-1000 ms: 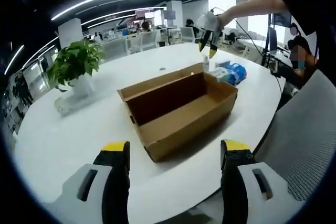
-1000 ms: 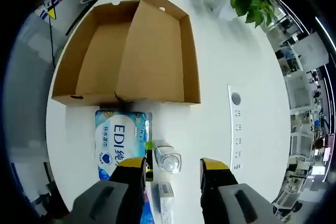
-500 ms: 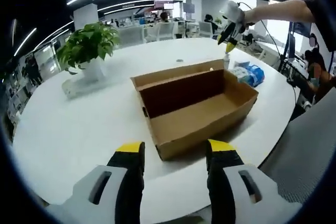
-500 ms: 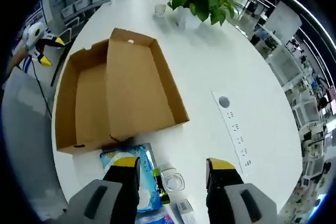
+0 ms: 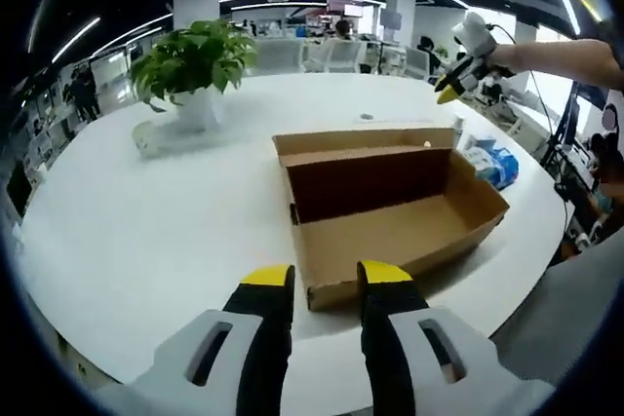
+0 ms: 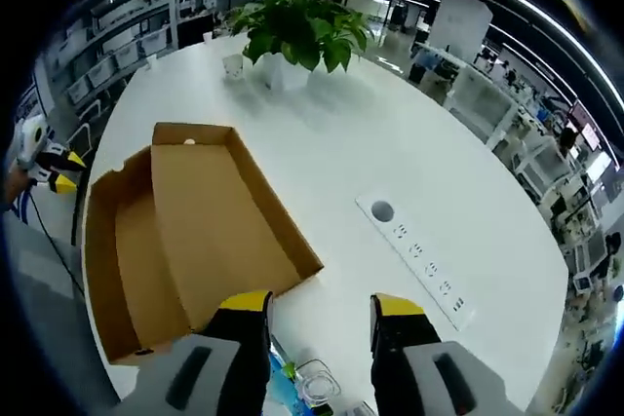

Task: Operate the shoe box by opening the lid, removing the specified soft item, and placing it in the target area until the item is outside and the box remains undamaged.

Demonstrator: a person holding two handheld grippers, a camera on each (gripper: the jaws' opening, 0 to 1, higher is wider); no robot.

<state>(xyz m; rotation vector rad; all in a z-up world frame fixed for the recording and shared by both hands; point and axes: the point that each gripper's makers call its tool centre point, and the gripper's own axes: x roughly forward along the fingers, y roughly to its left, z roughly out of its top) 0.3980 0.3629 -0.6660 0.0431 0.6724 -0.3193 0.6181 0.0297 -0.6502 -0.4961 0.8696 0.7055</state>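
The brown cardboard shoe box [image 5: 395, 211] lies open on the white round table [image 5: 146, 241], its lid folded back, and I see nothing inside it. Past the box's right end lies a blue soft tissue pack [image 5: 493, 163]. My left gripper [image 5: 327, 276] hovers at the box's near corner, jaws a narrow gap apart and holding nothing. My right gripper [image 5: 454, 88] hangs high over the far right end. In the right gripper view, the box [image 6: 200, 231] is ahead, my right gripper [image 6: 320, 307] is open and empty, and a strip of the blue pack [image 6: 283, 389] shows below.
A potted plant [image 5: 195, 60] stands at the table's far left, with a small cup [image 6: 232, 65] near it. A socket strip [image 6: 414, 255] is set into the tabletop. A clear glass [image 6: 317, 384] stands beside the pack. Office desks and chairs ring the table.
My left jaws have closed from wide apart to a narrow gap. My right gripper has risen and drawn back from the tissue pack and glass.
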